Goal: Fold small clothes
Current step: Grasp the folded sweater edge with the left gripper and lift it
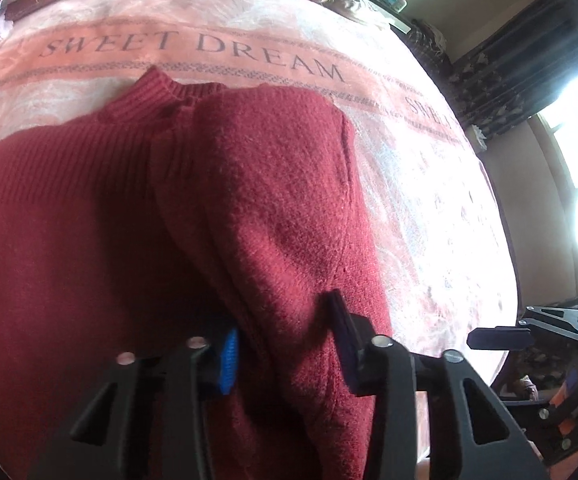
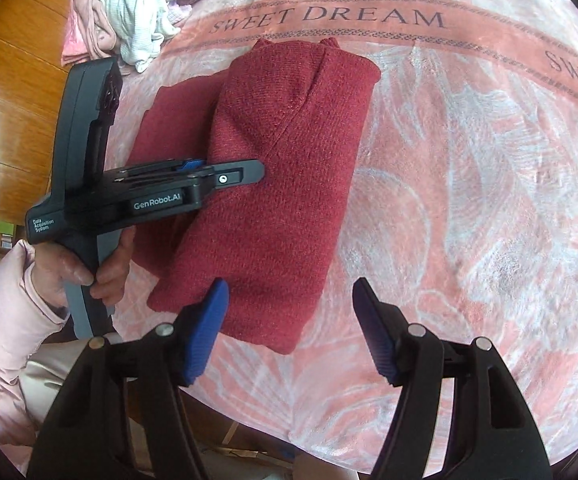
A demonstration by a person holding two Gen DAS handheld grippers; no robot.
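The red sweater (image 2: 285, 184) lies on the pink blanket (image 2: 469, 200) half folded — left gripper (image 1: 285, 336) pinching its turned-over flap, right gripper (image 2: 289, 328) hanging empty, jaws apart — more folds remain, I'd say.

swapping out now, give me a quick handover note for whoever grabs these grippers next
Left gripper: closed on a raised fold of the red knit sweater, at its left side edge.
Right gripper: open, empty, above the sweater's near hem.
Sweater: lies on the pink "SWEET DREAM" blanket, collar toward the lettering, one side already folded over the middle.
Unfolded clothes pile: far left corner of the bed.
Done: first lengthwise fold.
Left: probably fold the left side over, then bottom to collar, then the pile.
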